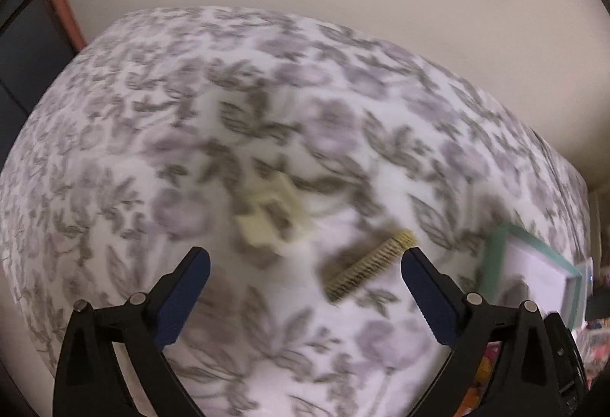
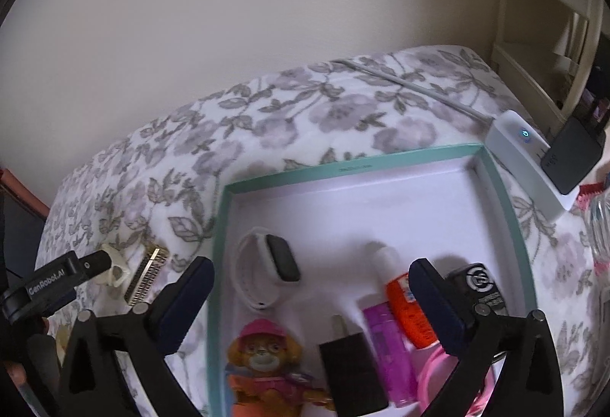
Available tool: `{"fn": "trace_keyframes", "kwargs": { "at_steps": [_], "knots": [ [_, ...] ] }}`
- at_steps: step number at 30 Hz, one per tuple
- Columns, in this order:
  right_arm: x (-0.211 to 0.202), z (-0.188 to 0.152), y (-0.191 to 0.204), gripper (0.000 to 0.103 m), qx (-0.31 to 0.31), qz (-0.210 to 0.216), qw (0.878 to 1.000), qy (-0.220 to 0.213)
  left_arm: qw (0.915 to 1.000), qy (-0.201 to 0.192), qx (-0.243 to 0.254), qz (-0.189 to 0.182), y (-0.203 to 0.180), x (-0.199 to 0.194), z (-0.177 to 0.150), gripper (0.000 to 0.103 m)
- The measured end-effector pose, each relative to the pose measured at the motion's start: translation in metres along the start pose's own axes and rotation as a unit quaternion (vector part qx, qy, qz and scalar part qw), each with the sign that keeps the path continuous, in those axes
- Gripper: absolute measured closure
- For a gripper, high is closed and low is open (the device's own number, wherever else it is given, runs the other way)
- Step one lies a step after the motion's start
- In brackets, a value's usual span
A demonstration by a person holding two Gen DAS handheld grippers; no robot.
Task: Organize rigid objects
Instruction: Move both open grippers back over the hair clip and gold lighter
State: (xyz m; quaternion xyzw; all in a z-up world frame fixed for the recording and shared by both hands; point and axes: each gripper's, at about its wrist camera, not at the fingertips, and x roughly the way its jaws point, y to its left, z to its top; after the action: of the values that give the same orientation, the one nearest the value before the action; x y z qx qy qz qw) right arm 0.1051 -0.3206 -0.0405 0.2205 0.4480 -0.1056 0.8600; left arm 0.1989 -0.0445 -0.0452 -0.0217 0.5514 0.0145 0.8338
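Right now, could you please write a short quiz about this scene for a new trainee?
1. True or false: the toy dog lies outside the teal box.
2. Which item lies on the floral cover, outside the box? A) white smartwatch B) gold comb-like piece C) black charger
3. Fill in: both the left gripper and the right gripper are ____, holding nothing.

Key: 1 false; 2 B; 3 open.
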Motion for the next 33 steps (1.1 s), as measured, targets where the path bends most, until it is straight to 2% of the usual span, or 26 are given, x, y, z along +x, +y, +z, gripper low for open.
{"fn": "trace_keyframes", "kwargs": {
  "at_steps": [5,10,15,18,24,33],
  "knots": [
    [-0.001,-0.001,0.021,0.0,-0.017,0.011,1.0,-0.009,0.9982,-0.035,-0.043,0.023,0.04,-0.01,0.013,0.002],
    [-0.004,-0.003,0.053,0.0,-0.033,0.039,0.998,-0.029,0.9946,-0.063,-0.071,0.042,0.068,-0.019,0.021,0.002],
    [0.001,-0.01,0.097,0.0,-0.075,0.057,0.995,-0.042,0.9944,-0.046,-0.091,0.027,0.084,-0.01,0.025,0.002],
    [0.012,-0.016,0.118,0.0,-0.09,0.069,0.993,-0.032,0.9956,-0.031,-0.088,0.011,0.081,-0.001,0.024,0.002],
    [0.04,-0.033,0.152,0.0,-0.142,0.074,0.987,-0.007,0.9964,-0.022,-0.081,0.009,0.079,0.003,0.023,0.002],
    [0.066,-0.051,0.17,0.0,-0.232,0.063,0.97,0.032,0.9969,-0.003,-0.079,-0.001,0.085,0.021,0.023,0.002]
  ]
}}
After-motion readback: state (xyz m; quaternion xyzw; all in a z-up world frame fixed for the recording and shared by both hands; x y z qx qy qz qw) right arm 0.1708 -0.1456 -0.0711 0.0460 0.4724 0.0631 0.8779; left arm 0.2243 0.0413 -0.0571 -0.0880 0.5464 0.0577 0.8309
